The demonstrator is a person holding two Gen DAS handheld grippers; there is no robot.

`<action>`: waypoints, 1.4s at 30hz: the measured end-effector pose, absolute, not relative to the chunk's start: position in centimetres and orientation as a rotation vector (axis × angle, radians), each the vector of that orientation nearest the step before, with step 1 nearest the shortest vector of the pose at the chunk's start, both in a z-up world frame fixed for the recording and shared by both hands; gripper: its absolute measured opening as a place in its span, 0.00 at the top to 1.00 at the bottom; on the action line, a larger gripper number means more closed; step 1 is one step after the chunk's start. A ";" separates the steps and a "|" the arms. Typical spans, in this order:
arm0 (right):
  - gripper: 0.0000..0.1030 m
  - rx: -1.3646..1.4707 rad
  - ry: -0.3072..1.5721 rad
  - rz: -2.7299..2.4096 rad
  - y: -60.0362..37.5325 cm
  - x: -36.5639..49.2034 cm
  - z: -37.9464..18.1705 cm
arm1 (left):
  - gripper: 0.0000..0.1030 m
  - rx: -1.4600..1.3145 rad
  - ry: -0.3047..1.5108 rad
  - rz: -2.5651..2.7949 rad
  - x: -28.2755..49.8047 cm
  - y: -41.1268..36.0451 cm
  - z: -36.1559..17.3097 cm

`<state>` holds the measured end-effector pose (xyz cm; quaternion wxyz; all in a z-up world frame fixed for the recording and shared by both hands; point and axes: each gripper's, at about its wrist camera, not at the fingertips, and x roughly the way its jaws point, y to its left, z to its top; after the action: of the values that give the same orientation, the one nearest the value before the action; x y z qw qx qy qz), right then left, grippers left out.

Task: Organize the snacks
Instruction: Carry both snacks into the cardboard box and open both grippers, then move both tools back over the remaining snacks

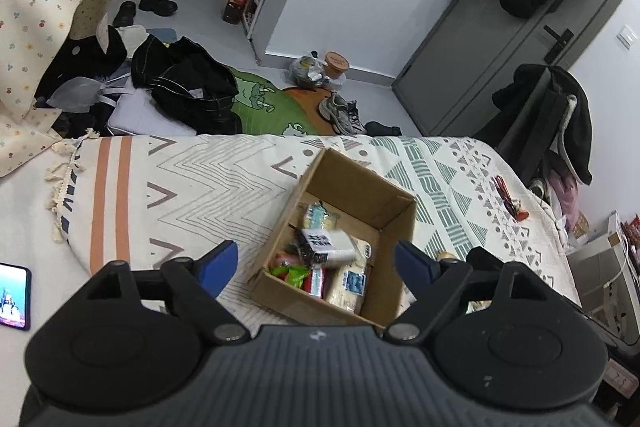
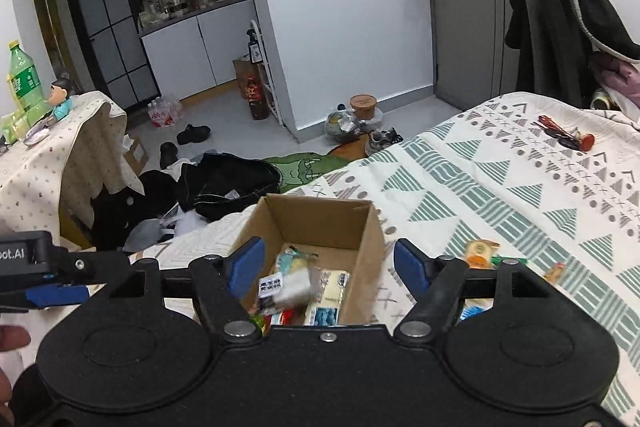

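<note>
Bed (image 1: 240, 179) carries your snack box (image 1: 360, 195), centre frame between both wide-spread, empty grippers: left gripper (image 1: 316, 263), right gripper (image 2: 328, 263).

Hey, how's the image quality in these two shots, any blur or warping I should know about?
Left wrist view: fisheye bends the door and walls; the white packet in the cardboard box is smeared. Right wrist view: same warping; that packet is blurred, while the bedspread stays sharp. Even indoor light, no glare.
</note>
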<state>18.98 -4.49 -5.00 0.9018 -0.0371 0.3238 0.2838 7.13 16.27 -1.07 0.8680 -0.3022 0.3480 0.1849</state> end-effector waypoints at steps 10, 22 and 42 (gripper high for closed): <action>0.19 -0.076 0.666 0.527 -9.5 17.4 -4.3 | 0.11 -0.598 0.739 0.332 6.8 12.5 -0.5; 0.12 -0.059 0.648 0.477 -15.5 16.4 -3.8 | 0.00 -0.551 0.749 0.287 6.9 8.1 -0.2; 0.05 0.044 0.690 0.403 -23.1 17.5 -7.6 | 0.00 -0.459 0.807 0.234 9.1 2.2 -1.5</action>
<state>17.46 -23.07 -7.59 0.9210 0.0213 0.3360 0.1961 9.14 2.16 -1.51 0.8877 -0.2207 0.3881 0.1126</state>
